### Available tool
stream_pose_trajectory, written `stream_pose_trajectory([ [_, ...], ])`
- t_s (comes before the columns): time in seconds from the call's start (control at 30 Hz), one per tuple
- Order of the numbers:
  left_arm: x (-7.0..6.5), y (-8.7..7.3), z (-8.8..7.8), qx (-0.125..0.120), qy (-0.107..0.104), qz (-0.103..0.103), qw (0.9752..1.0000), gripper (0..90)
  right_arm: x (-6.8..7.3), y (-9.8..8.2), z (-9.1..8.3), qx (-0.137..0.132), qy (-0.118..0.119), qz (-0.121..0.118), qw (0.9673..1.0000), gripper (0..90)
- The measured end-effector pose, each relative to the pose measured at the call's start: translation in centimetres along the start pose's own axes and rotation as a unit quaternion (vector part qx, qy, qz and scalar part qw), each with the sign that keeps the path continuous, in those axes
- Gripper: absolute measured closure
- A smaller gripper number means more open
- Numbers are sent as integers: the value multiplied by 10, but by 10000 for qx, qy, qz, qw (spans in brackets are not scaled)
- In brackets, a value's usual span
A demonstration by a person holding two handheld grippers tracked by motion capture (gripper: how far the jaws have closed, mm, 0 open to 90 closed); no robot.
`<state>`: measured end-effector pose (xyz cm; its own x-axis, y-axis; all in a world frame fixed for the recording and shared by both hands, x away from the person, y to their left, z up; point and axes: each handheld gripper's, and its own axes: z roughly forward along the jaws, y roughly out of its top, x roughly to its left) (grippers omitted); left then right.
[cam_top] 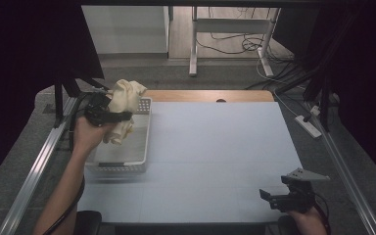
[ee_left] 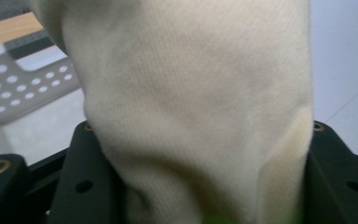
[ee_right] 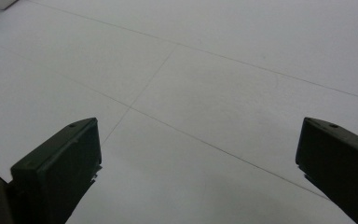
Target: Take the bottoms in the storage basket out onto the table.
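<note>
A cream cloth [cam_top: 124, 104] hangs bunched above the white perforated basket [cam_top: 142, 147] at the table's left. My left gripper [cam_top: 120, 116] is shut on that cloth and holds it clear of the basket. In the left gripper view the cream cloth [ee_left: 191, 102] sits between the two black jaws and hides most of what lies beyond, with the basket wall [ee_left: 23, 88] at the left. My right gripper [cam_top: 266, 196] rests near the table's front right, open. Its two jaws stand wide apart in the right gripper view, my right gripper [ee_right: 200, 154] having nothing between them.
The table carries a pale blue-white mat [cam_top: 215, 147], with a wooden strip [cam_top: 210, 95] at its far edge. Metal rails [cam_top: 44, 156] run along both sides. A power strip [cam_top: 309, 125] lies off the right edge. Desk legs and cables [cam_top: 245, 44] stand beyond the table.
</note>
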<state>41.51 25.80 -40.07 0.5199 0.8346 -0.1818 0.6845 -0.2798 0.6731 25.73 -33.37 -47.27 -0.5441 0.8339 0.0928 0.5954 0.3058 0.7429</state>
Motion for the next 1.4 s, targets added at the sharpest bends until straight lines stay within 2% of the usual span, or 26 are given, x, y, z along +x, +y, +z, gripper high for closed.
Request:
stream_pose_trajectory([
  [0.73,-39,30,9,-51,-195,504,9985,477,0,0,0,21,3,-10,10000,4],
  [1.4,-67,45,30,-4,-407,774,9962,477,0,0,0,30,17,-1,10000,4],
])
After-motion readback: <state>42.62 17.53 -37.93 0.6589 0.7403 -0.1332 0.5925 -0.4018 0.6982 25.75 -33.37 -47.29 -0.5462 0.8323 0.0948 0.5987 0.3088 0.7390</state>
